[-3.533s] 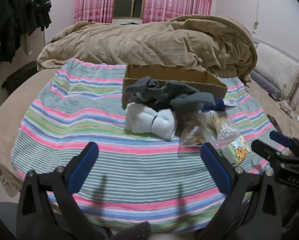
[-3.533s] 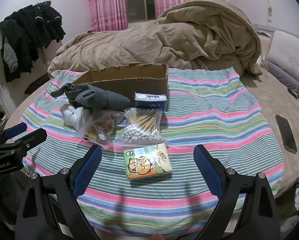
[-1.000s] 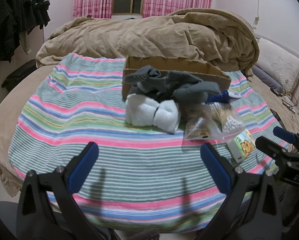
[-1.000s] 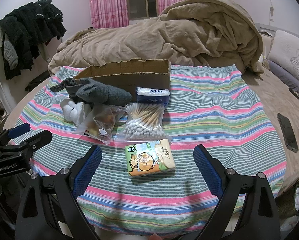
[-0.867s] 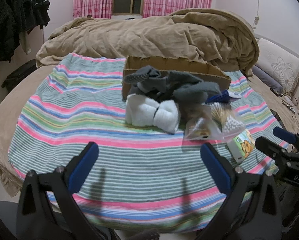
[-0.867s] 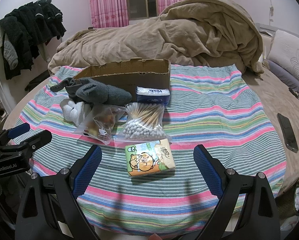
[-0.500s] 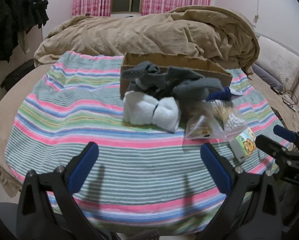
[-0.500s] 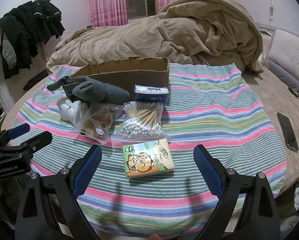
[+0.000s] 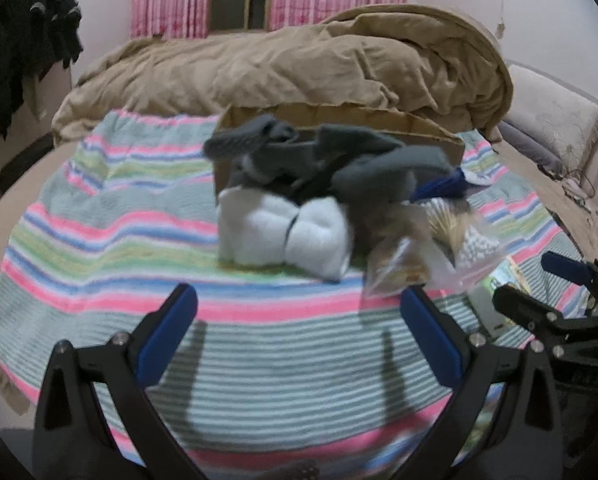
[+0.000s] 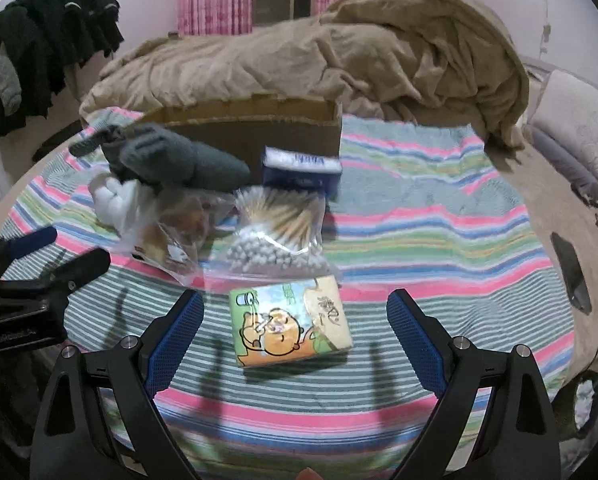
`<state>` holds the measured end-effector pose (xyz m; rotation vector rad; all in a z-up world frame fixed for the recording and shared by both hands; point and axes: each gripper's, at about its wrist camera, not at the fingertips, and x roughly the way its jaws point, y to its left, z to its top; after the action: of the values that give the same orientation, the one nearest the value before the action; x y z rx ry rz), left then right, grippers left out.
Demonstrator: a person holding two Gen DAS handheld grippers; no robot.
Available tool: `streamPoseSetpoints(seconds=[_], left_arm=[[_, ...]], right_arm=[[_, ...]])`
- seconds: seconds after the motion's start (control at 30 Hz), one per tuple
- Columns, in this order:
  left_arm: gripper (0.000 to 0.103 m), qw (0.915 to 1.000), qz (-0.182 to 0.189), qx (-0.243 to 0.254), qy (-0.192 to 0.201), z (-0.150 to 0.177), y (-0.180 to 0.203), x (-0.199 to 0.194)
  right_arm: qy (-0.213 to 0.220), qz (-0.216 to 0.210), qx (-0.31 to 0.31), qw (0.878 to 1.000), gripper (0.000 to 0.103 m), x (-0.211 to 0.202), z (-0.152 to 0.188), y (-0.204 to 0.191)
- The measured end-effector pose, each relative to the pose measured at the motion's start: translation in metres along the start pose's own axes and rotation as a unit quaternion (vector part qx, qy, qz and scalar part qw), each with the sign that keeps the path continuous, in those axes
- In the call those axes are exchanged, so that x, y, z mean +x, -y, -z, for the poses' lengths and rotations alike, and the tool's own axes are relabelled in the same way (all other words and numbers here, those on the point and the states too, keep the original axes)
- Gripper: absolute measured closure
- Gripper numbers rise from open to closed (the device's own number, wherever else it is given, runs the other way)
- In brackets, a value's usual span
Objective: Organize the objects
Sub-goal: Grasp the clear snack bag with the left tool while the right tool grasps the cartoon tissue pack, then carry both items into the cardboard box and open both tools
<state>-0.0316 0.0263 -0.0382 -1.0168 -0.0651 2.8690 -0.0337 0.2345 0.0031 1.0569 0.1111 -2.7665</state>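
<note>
- The right gripper (image 10: 295, 320) has its jaws spread wide and holds nothing; its blue-padded fingers (image 10: 174, 338) hover on either side of a tissue pack (image 10: 290, 326), apart from it.
- The left gripper (image 9: 299, 316) is likewise spread wide and empty, above bare stripes of the striped blanket (image 9: 99, 240), with the pile of things beyond its fingertips.
- The tissue pack is a flat packet, green and yellow, printed with an orange cartoon animal; it lies flat on the blanket, nearest the right gripper.
- Just behind it lies a clear bag of cotton swabs (image 10: 277, 240) (wooden sticks, white tips), and beside that a second clear bag (image 10: 175, 236) whose contents are too blurred to name.
- A blue tissue packet (image 10: 301, 168) sits against the front wall of an open cardboard box (image 10: 251, 128).
- Grey socks (image 9: 331, 164) are heaped on white rolled socks (image 9: 283, 236), right in front of the box.
- A rumpled tan duvet (image 9: 299, 64) fills the bed behind the box.
- A dark phone (image 10: 571, 272) lies well apart, on the right.
</note>
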Motion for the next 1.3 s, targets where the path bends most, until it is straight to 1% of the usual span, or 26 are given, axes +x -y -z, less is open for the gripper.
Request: streamPoseSetpoints(seconds=[0.03,0.1,0.2,0.3,0.37,0.43,0.47,0.5,0.53,0.57,0.63,0.67,0.73,0.8,0.9,1.0,1.13,1.3], left_arm=[[0.001,0.9999,0.011,-0.005,-0.008,-0.001,0.001,0.003],[0.001,0.9993,0.03,-0.015,-0.013,-0.003,0.001,0.006],[0.001,0.9993,0.032,-0.013,-0.013,-0.006,0.005,0.013],[0.001,0.9978,0.06,-0.02,-0.018,-0.012,0.011,0.019],[0.002,0.9978,0.063,-0.012,-0.017,-0.014,0.019,0.021],[0.004,0.9971,0.074,-0.01,-0.016,-0.016,0.026,0.022],[0.006,0.997,0.075,-0.008,-0.015,-0.018,0.029,0.023],[0.009,0.997,0.077,-0.003,-0.014,-0.019,0.032,0.024],[0.01,0.997,0.076,0.002,-0.014,-0.021,0.037,0.026],[0.012,0.9971,0.075,0.009,-0.014,-0.022,0.041,0.029],[0.025,0.9971,0.071,0.018,-0.021,-0.024,0.046,0.038],[0.028,0.9969,0.072,0.019,-0.026,-0.025,0.047,0.043],[0.045,0.9959,0.082,0.019,-0.034,-0.026,0.05,0.05],[0.053,0.9946,0.094,0.02,-0.04,-0.025,0.053,0.052],[0.054,0.995,0.089,0.029,-0.035,-0.023,0.057,0.046],[0.056,0.9946,0.096,0.017,-0.034,-0.022,0.055,0.037],[0.056,0.9948,0.1,0.007,-0.015,-0.023,0.049,0.014],[0.057,0.9944,0.105,0.011,0.002,-0.025,0.05,-0.015]], right_arm=[[0.001,-0.005,0.001,1.0,0.008,0.001,0.0,0.0],[-0.002,0.006,-0.006,1.0,0.008,0.006,0.0,-0.001],[-0.011,-0.001,0.0,1.0,0.008,0.011,0.002,0.001],[-0.025,0.003,0.004,1.0,0.009,0.02,0.004,0.005],[-0.026,-0.003,0.007,1.0,0.01,0.023,0.005,0.008],[-0.035,0.001,0.01,0.999,0.014,0.028,0.006,0.01],[-0.038,-0.005,0.013,0.999,0.021,0.029,0.006,0.011],[-0.038,-0.011,0.013,0.999,0.026,0.031,0.007,0.012],[-0.04,-0.012,0.011,0.999,0.029,0.032,0.008,0.013],[-0.046,-0.012,0.011,0.999,0.035,0.034,0.009,0.013],[-0.046,-0.017,0.011,0.999,0.035,0.034,0.01,0.013],[-0.044,-0.02,0.011,0.999,0.035,0.033,0.01,0.014],[-0.045,-0.025,0.015,0.999,0.035,0.031,0.01,0.016],[-0.037,-0.025,0.016,0.999,0.036,0.027,0.01,0.018],[-0.034,-0.022,0.022,0.999,0.036,0.023,0.011,0.024],[-0.025,-0.024,0.031,0.999,0.036,0.015,0.01,0.031],[0.002,-0.028,0.038,0.999,0.036,-0.002,0.001,0.036],[0.025,-0.044,0.046,0.998,0.036,-0.021,-0.013,0.038]])
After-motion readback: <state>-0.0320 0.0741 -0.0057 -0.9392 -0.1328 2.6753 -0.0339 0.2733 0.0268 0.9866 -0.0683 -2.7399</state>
